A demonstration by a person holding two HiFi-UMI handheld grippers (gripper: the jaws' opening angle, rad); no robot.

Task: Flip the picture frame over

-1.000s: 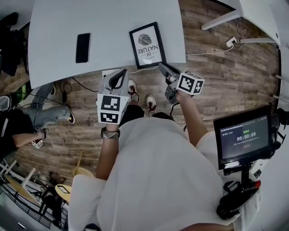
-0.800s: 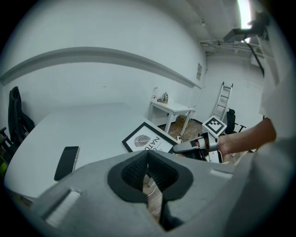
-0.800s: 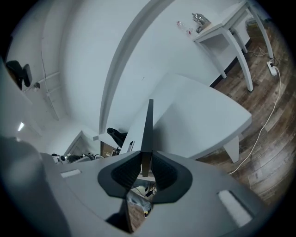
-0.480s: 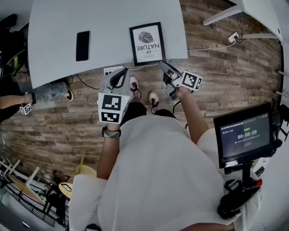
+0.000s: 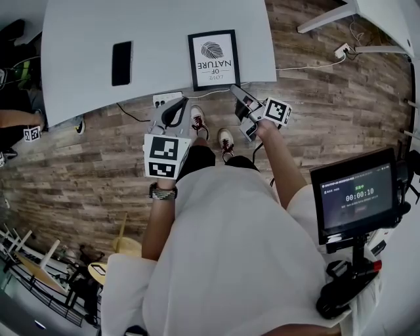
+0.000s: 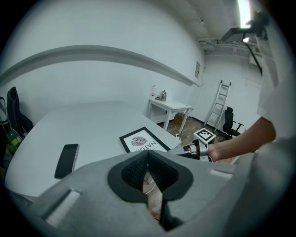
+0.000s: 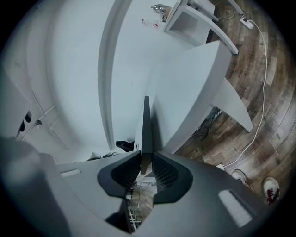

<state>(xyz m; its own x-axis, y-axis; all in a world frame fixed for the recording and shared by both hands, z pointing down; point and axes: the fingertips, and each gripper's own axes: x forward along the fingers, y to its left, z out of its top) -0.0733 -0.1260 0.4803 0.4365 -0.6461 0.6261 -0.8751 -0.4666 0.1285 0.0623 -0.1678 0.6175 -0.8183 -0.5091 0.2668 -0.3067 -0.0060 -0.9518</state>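
The picture frame [image 5: 213, 59] lies face up near the front edge of the white table [image 5: 157, 33]. It has a black border and a leaf print, and it also shows in the left gripper view [image 6: 143, 141]. My right gripper [image 5: 237, 94] is rolled on its side at the frame's near right corner. In the right gripper view its jaws [image 7: 146, 157] straddle a thin dark edge [image 7: 146, 125] seen end-on, with the pads close on both sides. My left gripper [image 5: 174, 113] hangs in front of the table edge, its pads [image 6: 148, 155] meeting with nothing between them.
A black phone [image 5: 121, 63] lies on the table left of the frame. A power strip [image 5: 164, 100] and cables lie on the wood floor under the table edge. Another white table [image 5: 367, 20] stands at the far right. A monitor rig [image 5: 357, 197] is at my right side.
My right gripper has rolled and moved up to the frame's near right corner. The left gripper has kept still. A person at the far left has moved almost out of view.
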